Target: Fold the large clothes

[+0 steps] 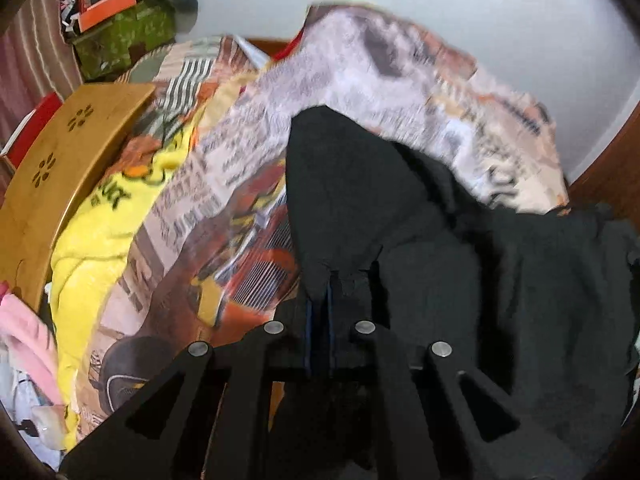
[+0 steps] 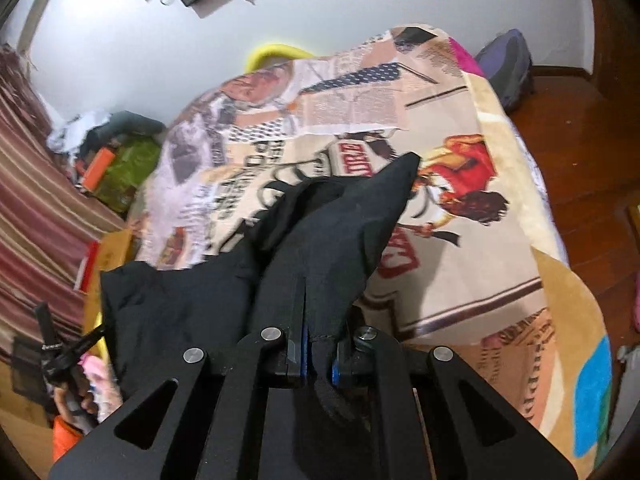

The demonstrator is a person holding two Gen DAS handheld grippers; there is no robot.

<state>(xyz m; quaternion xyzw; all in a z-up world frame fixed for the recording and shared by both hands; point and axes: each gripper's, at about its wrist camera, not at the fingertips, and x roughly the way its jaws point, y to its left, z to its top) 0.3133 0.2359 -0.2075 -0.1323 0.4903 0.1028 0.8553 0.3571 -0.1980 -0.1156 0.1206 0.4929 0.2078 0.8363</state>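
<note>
A large black garment (image 1: 500, 288) hangs between both grippers above a bed with a newspaper-print blanket (image 1: 360, 80). My left gripper (image 1: 319, 280) is shut on one edge of the garment, with a corner of cloth standing up past the fingers. In the right wrist view my right gripper (image 2: 316, 292) is shut on another edge of the black garment (image 2: 340, 224), whose cloth drapes over the fingers and trails to the left. The blanket (image 2: 440, 120) lies below it.
A yellow cloth (image 1: 104, 216) and a pink cloth (image 1: 24, 332) lie at the bed's left side by a wooden lap table (image 1: 60, 168). A green box (image 1: 124, 36) with clutter stands by a striped curtain (image 2: 32, 208). A wooden floor (image 2: 580, 152) and a purple bag (image 2: 508, 68) lie to the right.
</note>
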